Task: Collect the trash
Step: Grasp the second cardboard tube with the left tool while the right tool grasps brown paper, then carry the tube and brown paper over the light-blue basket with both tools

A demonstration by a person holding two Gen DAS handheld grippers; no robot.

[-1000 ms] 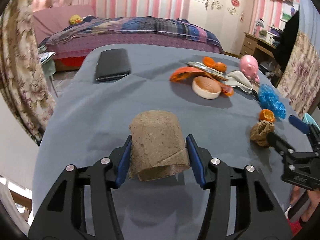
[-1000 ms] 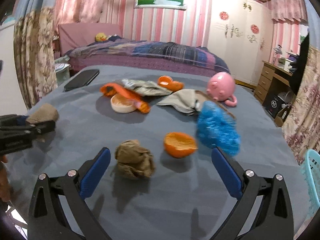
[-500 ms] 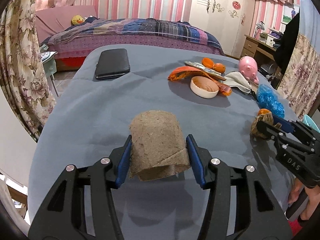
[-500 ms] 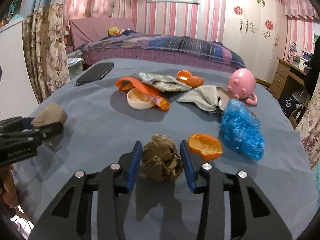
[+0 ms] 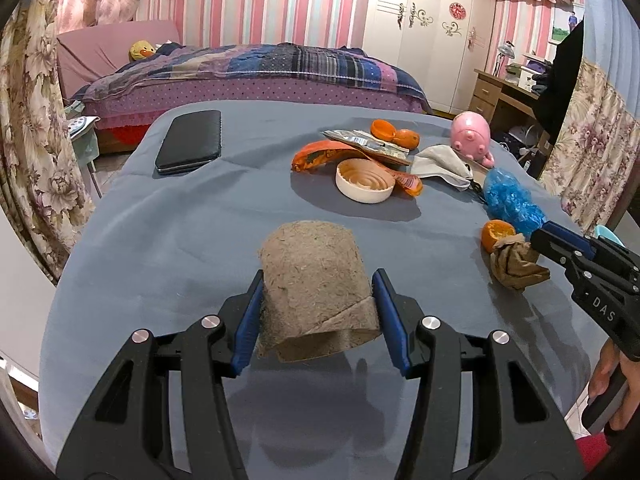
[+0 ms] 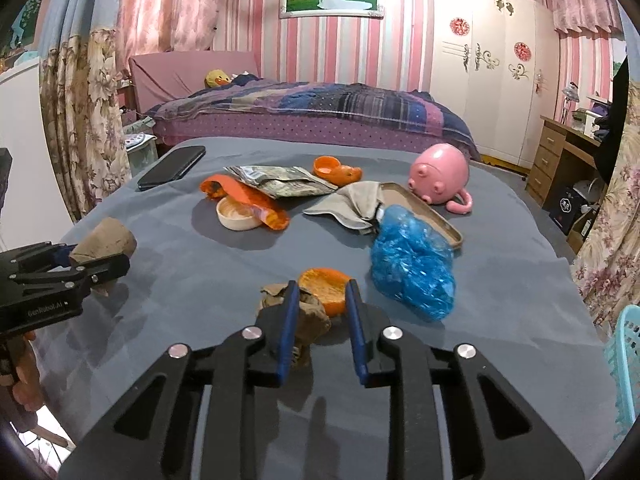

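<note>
Left gripper (image 5: pixel 318 306) clamps the squashed brown cardboard tube (image 5: pixel 316 284) above the grey-blue tablecloth (image 5: pixel 180 240), ready for binning; right gripper (image 6: pixel 319 308), nearly closed, pinches the crumpled brown paper wad (image 6: pixel 298 312) by the orange peel half (image 6: pixel 325 288), apparently off-centre.
</note>
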